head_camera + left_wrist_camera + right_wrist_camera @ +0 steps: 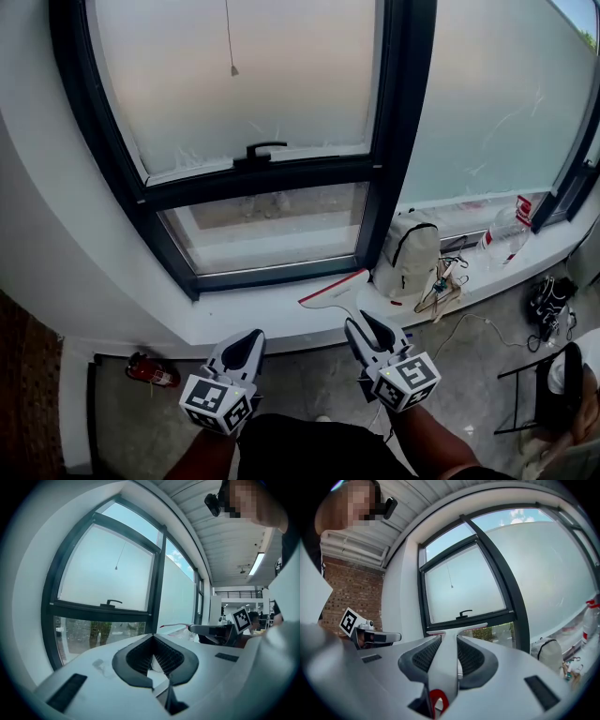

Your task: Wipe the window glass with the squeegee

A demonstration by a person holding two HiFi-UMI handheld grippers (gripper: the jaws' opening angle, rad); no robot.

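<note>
A white squeegee (336, 292) with a red-edged blade is held over the window sill (253, 323), its blade pointing up and left below the lower pane (272, 225). My right gripper (362, 325) is shut on its handle. In the right gripper view the handle (446, 667) runs between the jaws, a red loop at its near end and the blade across the top. To the left, my left gripper (251, 336) hangs level with the right one, jaws meeting at the tips (153, 638) with nothing between them. The frosted upper pane (244, 75) has a black handle (262, 150).
On the sill right of the squeegee stand a white bag (408, 255), a wooden hanger (442, 292) and a plastic bottle (506, 234). A red object (152, 370) lies on the floor at left. Cables (548, 305) and a dark chair (534, 394) are at right.
</note>
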